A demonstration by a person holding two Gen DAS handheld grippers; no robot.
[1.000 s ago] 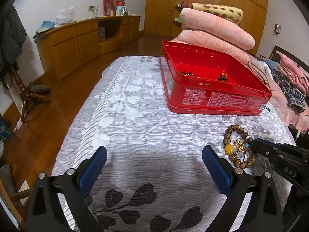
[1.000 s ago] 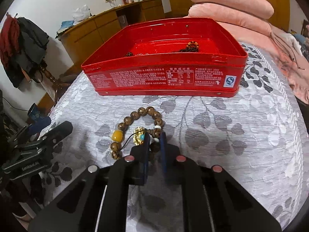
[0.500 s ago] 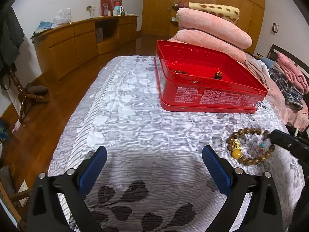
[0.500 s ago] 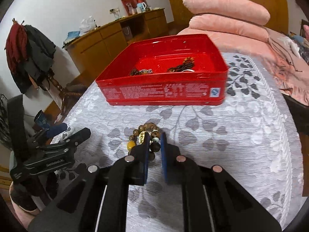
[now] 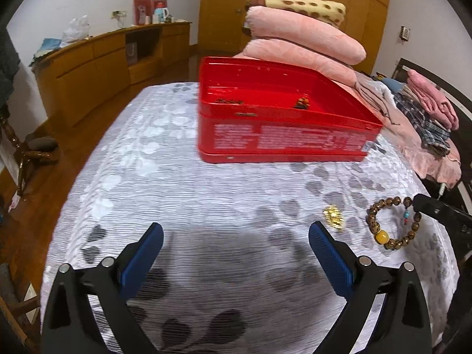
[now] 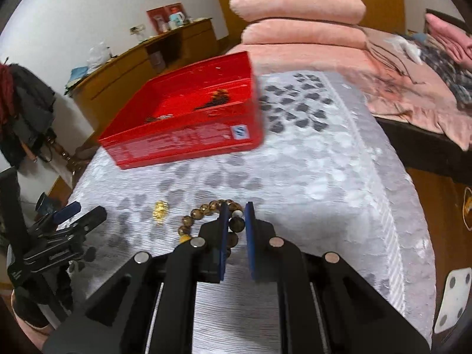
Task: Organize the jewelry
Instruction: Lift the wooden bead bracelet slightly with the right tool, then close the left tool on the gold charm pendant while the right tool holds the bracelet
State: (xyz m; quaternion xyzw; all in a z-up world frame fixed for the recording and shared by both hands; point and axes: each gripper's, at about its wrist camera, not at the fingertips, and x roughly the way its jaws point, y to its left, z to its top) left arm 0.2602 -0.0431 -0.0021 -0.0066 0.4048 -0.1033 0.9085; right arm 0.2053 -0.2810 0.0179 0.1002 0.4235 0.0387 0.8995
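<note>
Broadly, a grey leaf-patterned cover spreads under everything, with pink pillows stacked at its far end. On it sits a red tin, lid off, a few small dark bead pieces inside. Nearer, the left gripper hovers with jaws spread wide, holding nothing. The right gripper is pinched narrow on the bracelet, gripping a dark bead while the brown loop hangs to its left. A gold charm lies apart, just beside the bracelet.
</note>
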